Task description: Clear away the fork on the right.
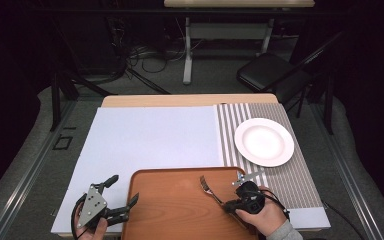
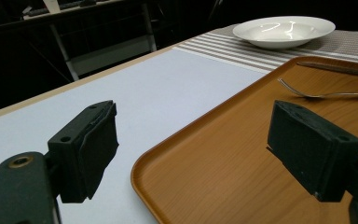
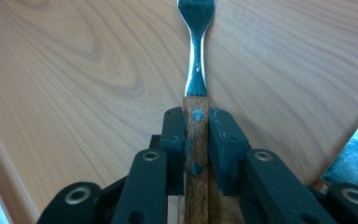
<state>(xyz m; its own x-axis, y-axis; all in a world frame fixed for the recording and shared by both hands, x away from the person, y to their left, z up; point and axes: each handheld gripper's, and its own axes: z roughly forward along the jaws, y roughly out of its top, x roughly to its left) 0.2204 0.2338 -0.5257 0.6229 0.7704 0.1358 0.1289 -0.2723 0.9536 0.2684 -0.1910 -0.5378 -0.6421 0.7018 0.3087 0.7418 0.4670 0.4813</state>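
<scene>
Right tongs (image 3: 196, 140) clamped on the wood-handled steel fork (image 3: 196, 88), left tongs (image 2: 191, 149) wide open, empty
Fork's over the brown wooden tray (image 1: 170, 210) near its right edge; grabbed, placing beside the white round plate (image 1: 264, 141) probably left

The tray (image 1: 180, 210) sits at the table's (image 1: 187, 100) near edge; the plate (image 1: 264, 141) rests on the placemat (image 1: 300, 175) behind and to its right.

A round white ceramic plate (image 1: 264, 142) sits on a brown-and-white striped placemat (image 1: 300, 177), beside a pale blue mat (image 1: 150, 137) covering the tabletop.
</scene>
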